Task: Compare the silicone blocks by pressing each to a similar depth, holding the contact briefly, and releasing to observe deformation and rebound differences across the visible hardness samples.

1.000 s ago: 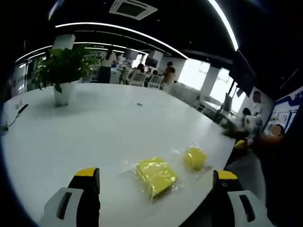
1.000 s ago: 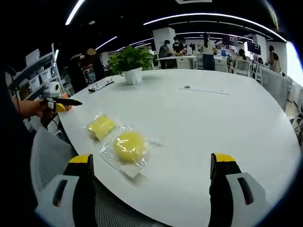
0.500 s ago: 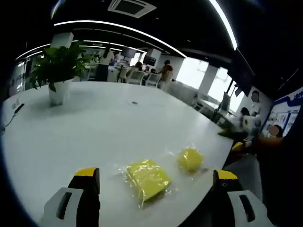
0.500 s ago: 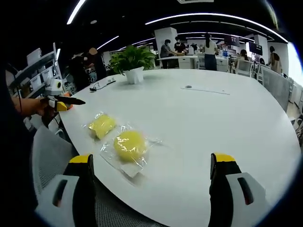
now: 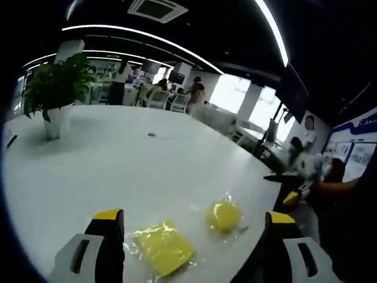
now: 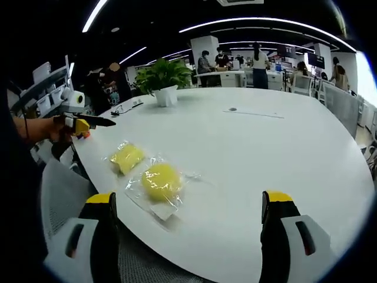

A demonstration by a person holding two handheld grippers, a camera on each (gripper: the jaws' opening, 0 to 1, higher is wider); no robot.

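Observation:
Two yellow silicone blocks in clear wrappers lie near the white table's edge. In the left gripper view the square block (image 5: pixel 160 250) sits low between my jaws, with the round block (image 5: pixel 224 216) to its right. My left gripper (image 5: pixel 194 217) stands open above the table, empty. The right gripper (image 5: pixel 281 186) comes in from the right, off the table's edge. In the right gripper view the round block (image 6: pixel 160 180) lies nearer and the square block (image 6: pixel 126 157) behind it. My right gripper (image 6: pixel 189 199) is open and empty. The left gripper (image 6: pixel 97 122) hovers at the left, held by a hand.
A potted plant (image 5: pixel 53 88) (image 6: pixel 164 76) stands far back on the white table (image 6: pixel 253 147). A small dark thing (image 6: pixel 232 109) lies mid-table. A mesh chair (image 6: pixel 65 194) is by the near edge. People and desks fill the room behind.
The left gripper view has swung, so both blocks now lie lower and further left in it. In the right gripper view the left gripper has risen slightly; the blocks have not moved.

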